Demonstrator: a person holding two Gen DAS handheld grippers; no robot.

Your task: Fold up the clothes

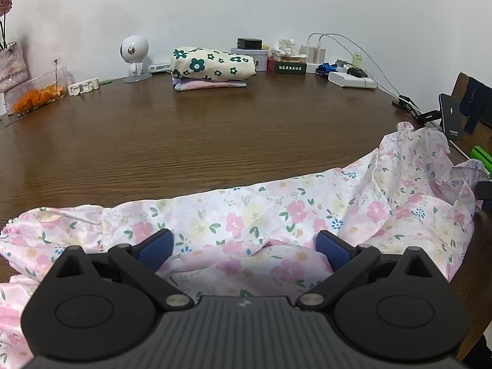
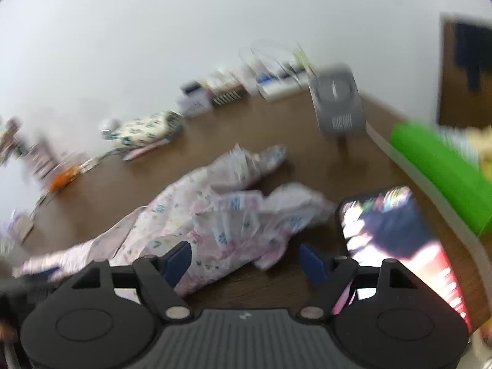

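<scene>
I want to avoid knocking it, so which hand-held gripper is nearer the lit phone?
Right. The right hand-held gripper is open just beside the lit phone; the left hand-held gripper sits over the floral garment.

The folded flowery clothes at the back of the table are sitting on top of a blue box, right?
Not quite. In the left wrist view, the folded cream cloth with green flowers at the back of the table sits on another folded cloth, pink, not a blue box. The rest is right: it is folded and lies far back near the wall.
</scene>
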